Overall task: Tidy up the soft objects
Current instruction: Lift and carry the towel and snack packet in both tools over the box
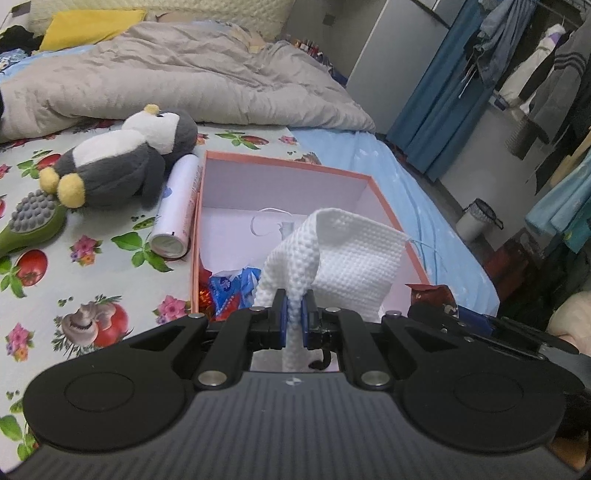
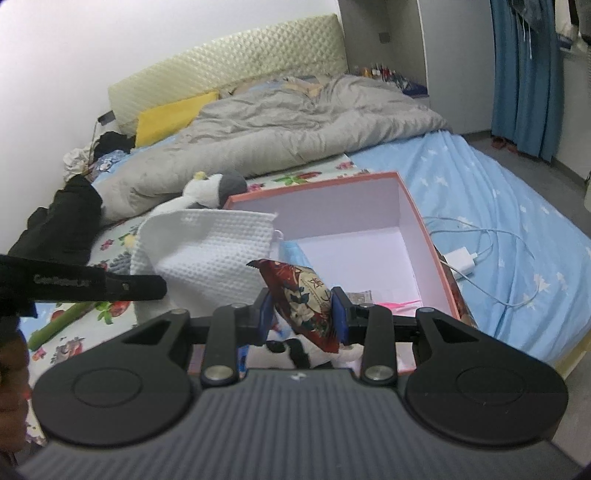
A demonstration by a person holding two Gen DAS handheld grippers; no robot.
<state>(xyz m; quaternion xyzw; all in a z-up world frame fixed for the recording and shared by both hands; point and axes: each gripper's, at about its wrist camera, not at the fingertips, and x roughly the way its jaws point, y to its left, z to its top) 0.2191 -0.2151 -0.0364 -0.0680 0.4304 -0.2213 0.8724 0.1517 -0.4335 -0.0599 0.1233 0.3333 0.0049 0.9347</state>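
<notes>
Partly done: the box (image 1: 284, 184) already holds some wrappers. The left gripper (image 1: 294, 317) pinches a white cloth (image 1: 354, 251) over its near end; the right gripper (image 2: 304, 314) clamps a packet (image 2: 303, 295) there too. The penguin (image 1: 122, 162) lies left of the box, unpacked.

Bed (image 1: 373, 155): blue star-print sheet, floral fruit-print cloth (image 1: 92, 266) spread over the near part. On the cloth: open pink box (image 1: 284, 168), white cylinder (image 1: 177, 206) touching its left wall, penguin plush (image 1: 122, 162) beside that, green massage brush (image 1: 29, 225) at the plush's feet. Grey duvet (image 1: 177, 74) further back, yellow pillow (image 1: 92, 26) by the headboard. White charger and cable (image 2: 461, 260) on the sheet just right of the box.
</notes>
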